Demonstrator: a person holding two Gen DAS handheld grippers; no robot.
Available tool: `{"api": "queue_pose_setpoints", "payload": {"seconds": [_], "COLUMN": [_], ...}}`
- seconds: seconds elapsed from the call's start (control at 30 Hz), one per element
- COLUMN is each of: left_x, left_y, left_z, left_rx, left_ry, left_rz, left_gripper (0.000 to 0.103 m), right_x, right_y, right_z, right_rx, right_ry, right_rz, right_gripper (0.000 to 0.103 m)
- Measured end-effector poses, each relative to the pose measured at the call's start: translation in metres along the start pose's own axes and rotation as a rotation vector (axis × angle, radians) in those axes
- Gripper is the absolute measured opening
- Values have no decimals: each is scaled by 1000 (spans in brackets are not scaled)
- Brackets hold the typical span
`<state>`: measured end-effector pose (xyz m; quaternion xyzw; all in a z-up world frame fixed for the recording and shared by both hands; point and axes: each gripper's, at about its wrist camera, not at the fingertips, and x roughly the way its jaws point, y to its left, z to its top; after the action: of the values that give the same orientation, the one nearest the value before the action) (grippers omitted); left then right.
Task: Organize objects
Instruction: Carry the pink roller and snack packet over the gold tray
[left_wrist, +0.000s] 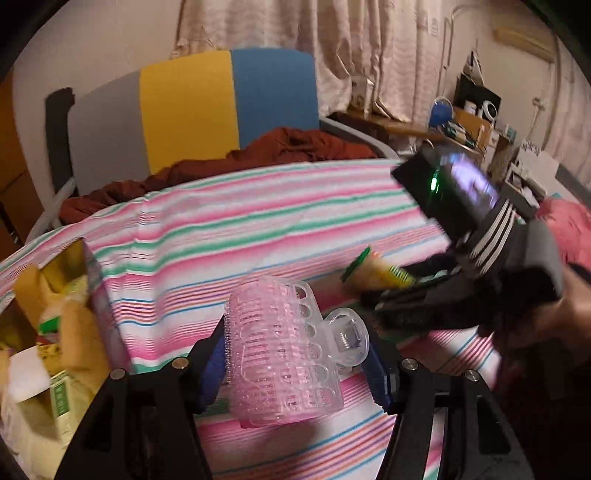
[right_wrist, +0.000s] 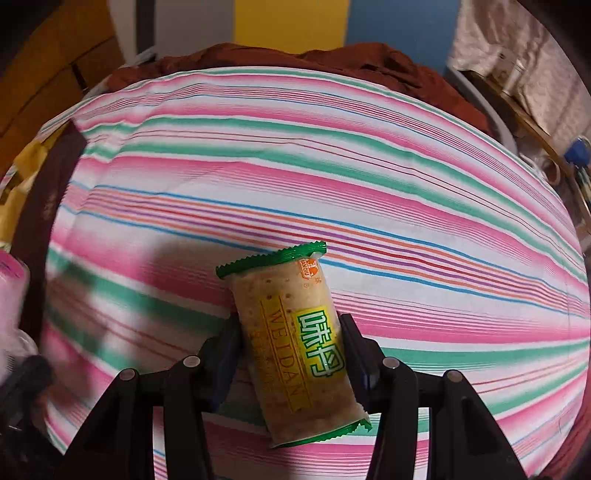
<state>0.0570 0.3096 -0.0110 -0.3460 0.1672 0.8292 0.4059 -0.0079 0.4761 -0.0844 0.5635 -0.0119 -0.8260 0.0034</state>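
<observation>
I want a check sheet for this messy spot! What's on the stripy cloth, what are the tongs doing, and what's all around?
Surface: striped cloth, mostly bare.
Job's things: pink hair roller clip in the left tongs; biscuit packet in the right tongs.
Clutter: open box of packets at the left edge.
Grippers: both tongs closed on their items, lifted off the cloth.
Cables: nothing seen.
Surroundings: red-brown cloth, grey-yellow-blue panel, curtain, crowded shelf.

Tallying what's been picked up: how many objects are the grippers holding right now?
2. A pink hair roller clip in the left gripper; a snack packet in the right gripper. Nothing else visibly held.
</observation>
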Motion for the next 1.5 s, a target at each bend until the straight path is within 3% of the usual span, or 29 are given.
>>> {"api": "queue_pose_setpoints", "payload": {"seconds": [0.5,1.17,1.5], "left_x": [-82,-120,-126], "left_y": [68,180,214], "left_z": [-1,-45,-63], "left_rx": [-128,-331,-384], "left_ry": [-112,-122,-111], "left_rz": [139,322,366], "left_gripper": [65,65,65], "right_x": [1,-14,-52], "right_y": [4,28,95], "right_z": [-5,-13,13], "right_rx": [-36,31,23], "right_ry": [-3,23,-104], "right_rz": [-10,-86,97], "right_gripper": [52,51,51]}}
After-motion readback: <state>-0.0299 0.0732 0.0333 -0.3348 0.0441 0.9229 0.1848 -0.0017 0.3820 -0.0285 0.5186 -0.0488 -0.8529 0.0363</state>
